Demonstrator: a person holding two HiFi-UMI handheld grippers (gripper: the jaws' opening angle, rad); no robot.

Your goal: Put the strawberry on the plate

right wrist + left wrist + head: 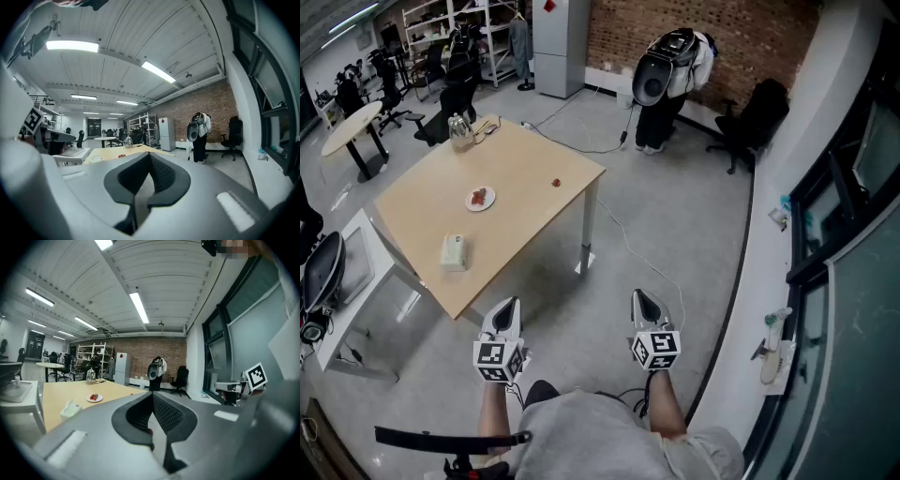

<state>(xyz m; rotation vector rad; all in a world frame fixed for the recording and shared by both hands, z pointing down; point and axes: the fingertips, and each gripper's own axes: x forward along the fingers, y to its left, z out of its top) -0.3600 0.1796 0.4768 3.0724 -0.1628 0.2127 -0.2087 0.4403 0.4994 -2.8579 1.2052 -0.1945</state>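
Nothing of the task was done yet, by the look of it. The left gripper hung low by the person's body, its jaws pressed together at the tips with nothing between them. The table stood well ahead of it and off to its left. On that table the box lay nearest. The plate sat farther ahead and already carried something red. The strawberry lay farther ahead and to the right of the plate, apart from it and near the table's far edge. The right gripper hung beside the left one, jaws likewise closed and empty, with the strawberry well ahead and to its left. What was left, I judged, was everything: the walk to the table, the pick and the placing.

The red pieces on the plate were too small to name. The strawberry itself was only a speck in the head view. In both gripper views the gripper's own body hid the floor just ahead.
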